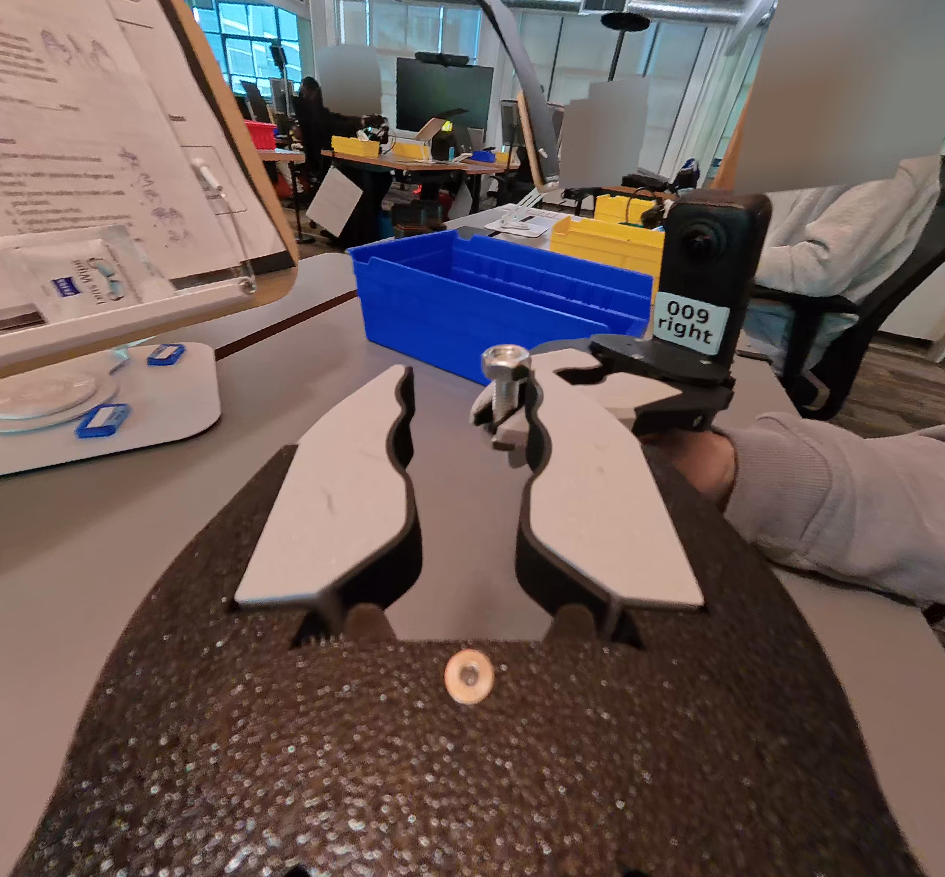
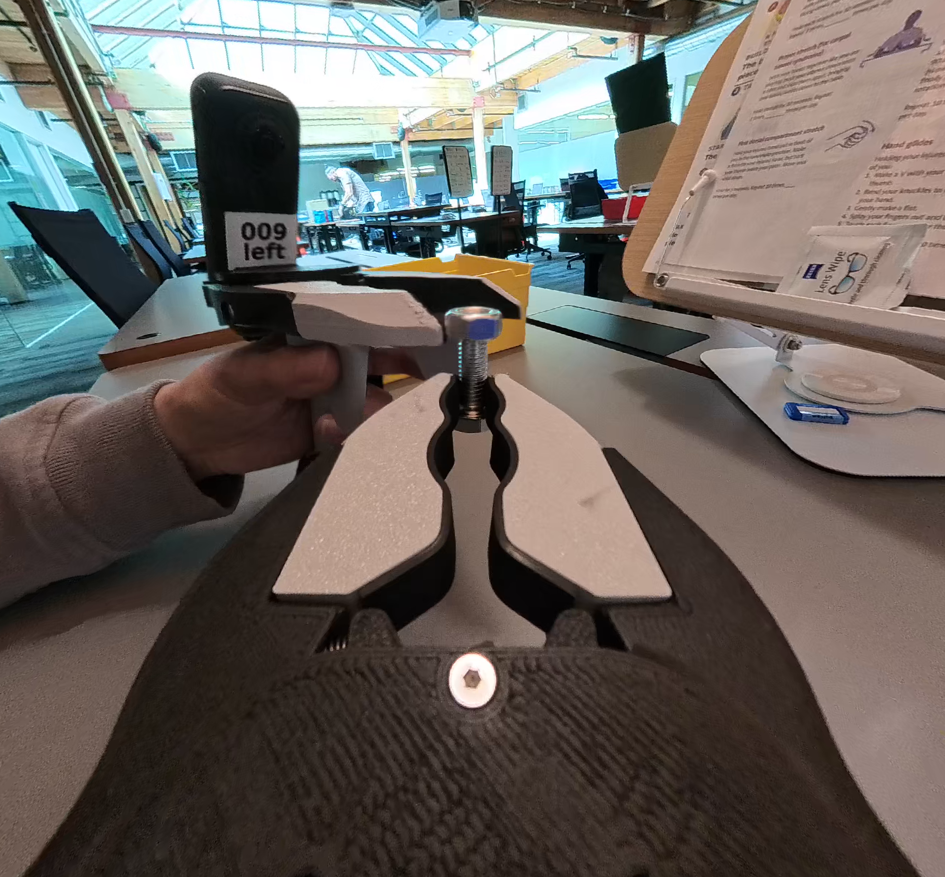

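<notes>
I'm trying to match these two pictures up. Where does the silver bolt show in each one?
Left wrist view: bolt stands upright just right of centre, gripped by the other gripper's tips.
Right wrist view: bolt stands at centre, shaft between this gripper's fingertips.
Shared landmark: white stand base with blue tags.

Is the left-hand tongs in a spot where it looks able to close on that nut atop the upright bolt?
Probably yes. The left tongs stand open with the nut level with their tips. The right tongs clamp the bolt lower down, leaving the nut exposed. One finger already looks close beside it.
</notes>
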The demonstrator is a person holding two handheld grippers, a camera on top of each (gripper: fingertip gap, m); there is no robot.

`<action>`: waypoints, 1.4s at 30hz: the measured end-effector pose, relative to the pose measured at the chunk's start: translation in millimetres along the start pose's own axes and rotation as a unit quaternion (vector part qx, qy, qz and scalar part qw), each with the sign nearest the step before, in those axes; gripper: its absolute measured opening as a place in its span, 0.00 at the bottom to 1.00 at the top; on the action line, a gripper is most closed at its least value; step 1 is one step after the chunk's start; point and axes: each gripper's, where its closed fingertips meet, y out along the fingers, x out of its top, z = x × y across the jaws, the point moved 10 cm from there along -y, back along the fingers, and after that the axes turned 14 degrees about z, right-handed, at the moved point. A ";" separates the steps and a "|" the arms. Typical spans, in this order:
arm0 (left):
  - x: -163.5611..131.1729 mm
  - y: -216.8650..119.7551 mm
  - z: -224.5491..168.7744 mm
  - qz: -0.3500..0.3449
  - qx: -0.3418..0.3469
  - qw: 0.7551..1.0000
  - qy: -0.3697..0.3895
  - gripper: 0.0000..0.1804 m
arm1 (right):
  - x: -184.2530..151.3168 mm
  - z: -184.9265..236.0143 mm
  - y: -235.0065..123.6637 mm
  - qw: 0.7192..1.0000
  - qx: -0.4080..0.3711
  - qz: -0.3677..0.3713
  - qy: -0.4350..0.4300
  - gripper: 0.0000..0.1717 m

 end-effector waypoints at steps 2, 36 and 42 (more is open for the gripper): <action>-1.9 -9.0 8.9 0.005 0.044 0.999 0.000 0.18 | 1.2 -1.1 -2.7 1.000 0.007 -0.011 0.003 0.05; -0.8 3.4 1.1 -0.011 0.005 1.000 -0.026 0.29 | -0.7 0.2 2.3 1.000 0.022 0.002 0.022 0.05; -5.5 -17.5 19.2 -0.013 0.066 0.997 -0.043 0.26 | -0.2 -5.0 -0.3 0.998 0.027 -0.003 0.055 0.05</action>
